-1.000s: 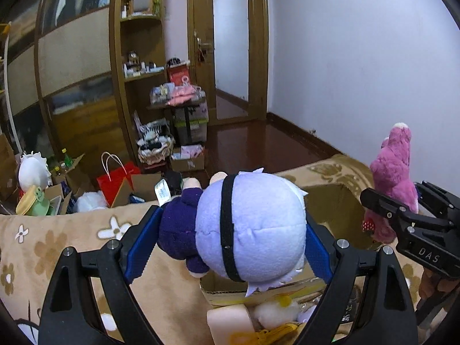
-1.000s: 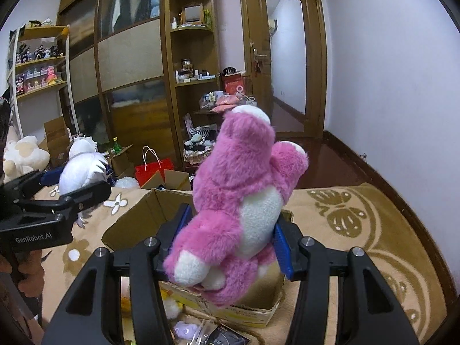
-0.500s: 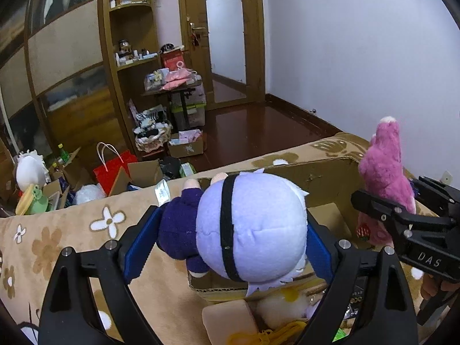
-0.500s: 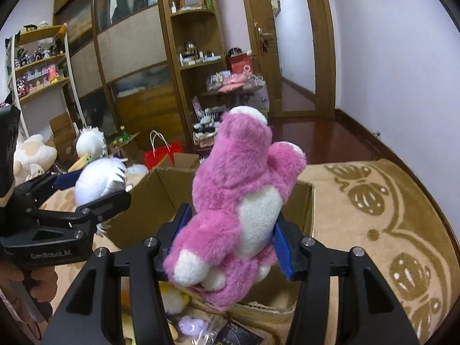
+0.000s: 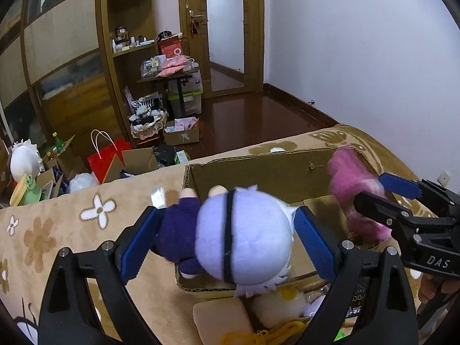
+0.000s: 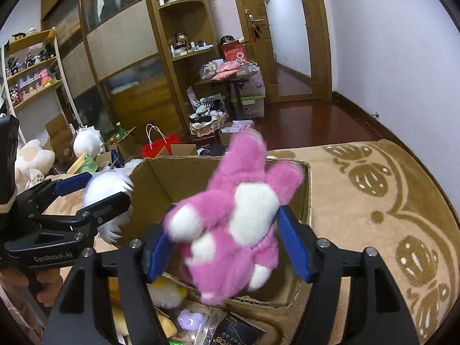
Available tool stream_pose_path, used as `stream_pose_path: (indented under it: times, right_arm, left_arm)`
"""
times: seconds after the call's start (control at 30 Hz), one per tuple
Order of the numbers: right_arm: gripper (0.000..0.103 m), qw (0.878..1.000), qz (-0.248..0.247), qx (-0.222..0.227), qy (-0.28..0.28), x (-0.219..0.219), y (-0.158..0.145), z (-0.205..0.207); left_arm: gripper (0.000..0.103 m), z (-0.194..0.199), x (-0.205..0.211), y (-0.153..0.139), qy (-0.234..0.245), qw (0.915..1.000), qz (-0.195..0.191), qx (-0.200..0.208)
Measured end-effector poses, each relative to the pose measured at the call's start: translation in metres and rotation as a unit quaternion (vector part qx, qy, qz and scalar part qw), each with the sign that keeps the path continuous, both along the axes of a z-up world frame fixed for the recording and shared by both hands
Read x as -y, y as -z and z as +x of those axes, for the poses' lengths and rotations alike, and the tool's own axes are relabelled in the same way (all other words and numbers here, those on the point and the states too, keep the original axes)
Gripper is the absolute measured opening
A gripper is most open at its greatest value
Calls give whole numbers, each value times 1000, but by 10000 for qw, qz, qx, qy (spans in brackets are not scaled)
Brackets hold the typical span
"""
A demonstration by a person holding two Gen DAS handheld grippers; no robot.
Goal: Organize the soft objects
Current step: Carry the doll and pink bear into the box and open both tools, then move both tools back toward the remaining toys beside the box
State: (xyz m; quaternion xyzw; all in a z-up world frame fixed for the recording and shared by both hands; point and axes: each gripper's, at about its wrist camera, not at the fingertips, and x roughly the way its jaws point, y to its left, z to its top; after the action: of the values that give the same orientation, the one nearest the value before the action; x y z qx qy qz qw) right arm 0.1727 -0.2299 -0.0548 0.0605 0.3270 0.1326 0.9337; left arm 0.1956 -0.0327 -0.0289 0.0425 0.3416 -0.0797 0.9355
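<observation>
A lilac-haired doll in dark purple clothes [image 5: 244, 238] hangs blurred between the blue pads of my left gripper [image 5: 227, 230], whose jaws are opening; it is slipping down over the near edge of an open cardboard box [image 5: 258, 172]. A pink and white plush bear [image 6: 230, 221] tumbles, blurred and tilted, between the spread pads of my right gripper [image 6: 224, 235], whose jaws are also opening above the box [image 6: 161, 178]. In the left wrist view the right gripper [image 5: 385, 192] and the bear [image 5: 345, 172] show at the right. In the right wrist view the left gripper [image 6: 92, 192] and the doll [image 6: 103, 187] show at the left.
The box sits on a beige flowered blanket [image 5: 57, 230]. A yellow and white plush [image 6: 166, 290] and packets lie in front of the box. On the floor beyond are a red bag [image 5: 106, 158], open cartons and a white plush [image 5: 24, 161]. A hand [image 6: 43, 284] holds the left gripper.
Both grippers sank toward the box. The right pads spread apart and the pink bear tipped over and came loose. The doll slid a little lower between the left pads.
</observation>
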Motion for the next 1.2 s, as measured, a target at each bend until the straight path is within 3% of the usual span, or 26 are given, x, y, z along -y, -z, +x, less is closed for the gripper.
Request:
stream_pose_path:
  times: [0.07, 0.47, 1.2]
  right_arm:
    - [83, 10000, 35, -5, 6, 1, 0, -1]
    - [100, 9998, 195, 4, 91, 4, -5, -10]
    - [102, 9995, 105, 271, 148, -4, -36, -80]
  left_arm:
    - [100, -1, -2, 0, -1, 10000, -64, 25]
    - [101, -12, -9, -3, -127, 9999, 33, -24]
    - [101, -97, -32, -25, -286, 9992, 64, -262]
